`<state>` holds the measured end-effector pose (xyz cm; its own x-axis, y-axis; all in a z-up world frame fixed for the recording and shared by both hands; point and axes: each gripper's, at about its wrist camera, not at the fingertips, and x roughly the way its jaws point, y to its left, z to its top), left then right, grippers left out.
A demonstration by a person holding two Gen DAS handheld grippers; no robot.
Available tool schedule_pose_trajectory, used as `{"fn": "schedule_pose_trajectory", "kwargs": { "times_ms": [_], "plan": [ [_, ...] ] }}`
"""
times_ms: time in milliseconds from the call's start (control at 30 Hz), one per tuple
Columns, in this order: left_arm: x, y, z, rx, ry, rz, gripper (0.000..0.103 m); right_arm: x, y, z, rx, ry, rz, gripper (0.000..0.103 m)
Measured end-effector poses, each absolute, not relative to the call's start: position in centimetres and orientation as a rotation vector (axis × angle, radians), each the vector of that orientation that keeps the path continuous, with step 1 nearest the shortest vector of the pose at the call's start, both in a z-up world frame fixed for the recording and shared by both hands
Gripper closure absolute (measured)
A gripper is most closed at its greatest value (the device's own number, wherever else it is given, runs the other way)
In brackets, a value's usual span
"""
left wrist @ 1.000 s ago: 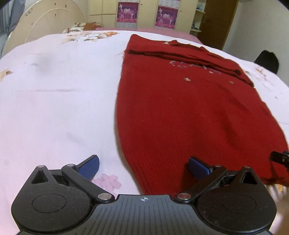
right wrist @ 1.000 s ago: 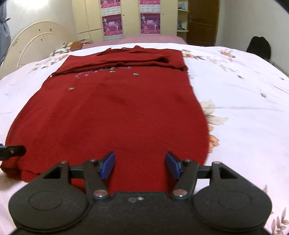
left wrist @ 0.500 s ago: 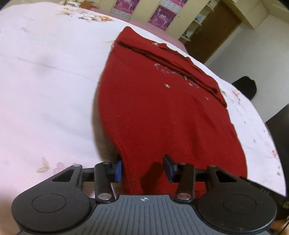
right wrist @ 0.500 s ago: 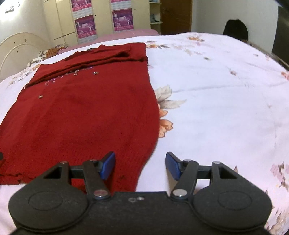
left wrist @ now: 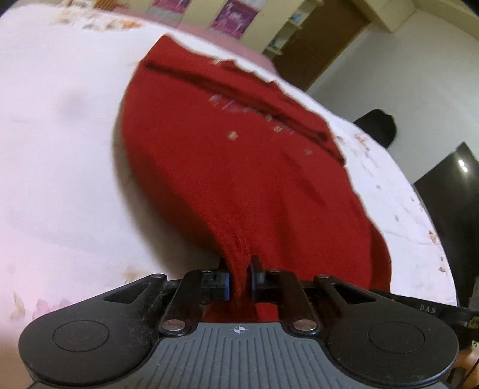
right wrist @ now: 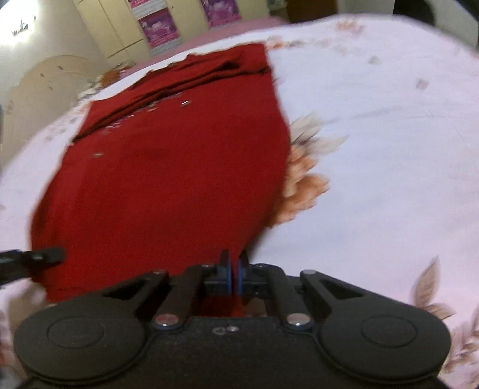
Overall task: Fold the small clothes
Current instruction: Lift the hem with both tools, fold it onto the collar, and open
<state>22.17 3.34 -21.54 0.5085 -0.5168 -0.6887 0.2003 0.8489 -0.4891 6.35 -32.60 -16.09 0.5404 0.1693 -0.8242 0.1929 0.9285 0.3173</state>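
A red knitted sweater (left wrist: 239, 155) lies lengthwise on a white floral bedsheet (left wrist: 60, 149), its sleeves folded across the far end. My left gripper (left wrist: 240, 269) is shut on the sweater's near left hem corner and lifts it off the sheet. In the right wrist view the sweater (right wrist: 167, 167) shows again. My right gripper (right wrist: 235, 263) is shut on its near right hem corner. The left gripper's tip (right wrist: 45, 255) shows at the left edge of that view.
The bed fills both views; its sheet (right wrist: 389, 149) carries orange flower prints. A cream headboard (right wrist: 39, 89), wardrobe doors with purple posters (right wrist: 158, 27) and a brown door (left wrist: 323, 45) stand beyond. A dark object (left wrist: 377, 125) sits past the bed's right side.
Both grippers went from open to shut on the sweater's near hem corners. The hem now lifts off the sheet and both views are blurred by motion.
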Motion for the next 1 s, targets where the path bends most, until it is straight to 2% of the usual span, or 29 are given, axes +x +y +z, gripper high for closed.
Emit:
{"fn": "schedule_pose_trajectory", "kwargs": {
  "times_ms": [233,533,867,1000],
  "plan": [
    [25.5,2.4,-16.3,-0.36,0.781,-0.485,0.091,9.3,-33.6,-10.7,0.484,0.796,0.088,0.098],
    [37.1,1.6,-13.3,-0.374,0.652,-0.443,0.091,19.3,-36.3,-7.3,0.498,0.632,0.084,0.098],
    [51.3,-2.1,-17.6,-0.369,0.684,-0.349,0.091,33.9,-39.8,-12.2,0.521,0.644,0.014,0.098],
    [55.4,-2.8,-19.5,-0.387,0.762,-0.304,0.091,38.5,-41.3,-15.4,0.578,0.725,-0.011,0.098]
  ]
}}
